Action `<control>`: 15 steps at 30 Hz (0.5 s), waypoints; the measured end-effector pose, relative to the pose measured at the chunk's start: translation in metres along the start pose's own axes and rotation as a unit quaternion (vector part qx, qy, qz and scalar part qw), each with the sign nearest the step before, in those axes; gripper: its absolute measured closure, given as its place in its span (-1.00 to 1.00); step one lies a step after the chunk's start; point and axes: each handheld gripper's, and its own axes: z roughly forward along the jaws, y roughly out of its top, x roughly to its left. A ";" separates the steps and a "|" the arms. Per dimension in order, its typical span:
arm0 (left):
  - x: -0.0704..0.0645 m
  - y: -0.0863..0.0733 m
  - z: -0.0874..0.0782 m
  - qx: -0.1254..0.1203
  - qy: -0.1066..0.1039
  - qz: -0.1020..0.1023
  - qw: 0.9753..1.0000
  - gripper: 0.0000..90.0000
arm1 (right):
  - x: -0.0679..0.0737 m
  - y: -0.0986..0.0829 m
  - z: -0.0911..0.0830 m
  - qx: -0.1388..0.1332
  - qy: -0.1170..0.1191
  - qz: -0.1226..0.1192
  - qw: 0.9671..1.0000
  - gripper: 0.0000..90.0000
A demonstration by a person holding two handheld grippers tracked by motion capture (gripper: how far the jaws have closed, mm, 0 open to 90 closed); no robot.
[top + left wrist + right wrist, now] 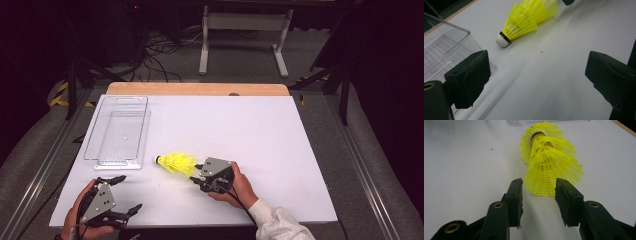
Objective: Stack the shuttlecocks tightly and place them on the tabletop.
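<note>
The right hand-held gripper (pixel 196 172) sits low over the white worktop (pixel 250 135) with its jaws apart, one on each side of the wide skirt end of a stack of yellow shuttlecocks (pixel 175 162), not closed on it. The shuttlecocks lie on their side near the front middle of the worktop, white cork tip pointing toward the clear plastic tray (pixel 118 131) just beside them. The left hand-held gripper (pixel 129 194) hovers at the front left corner, jaws wide apart and empty. No brand, label or writing can be read anywhere.
</note>
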 end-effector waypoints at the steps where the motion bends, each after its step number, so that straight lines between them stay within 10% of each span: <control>1: 0.000 0.000 0.000 0.000 0.000 -0.001 1.000 -0.84 | 0.000 0.000 0.000 0.000 0.000 0.000 1.000 0.25; 15: 0.000 0.000 0.000 0.000 0.000 0.001 1.000 -0.84 | 0.001 -0.002 0.005 0.020 0.023 0.008 1.000 -0.23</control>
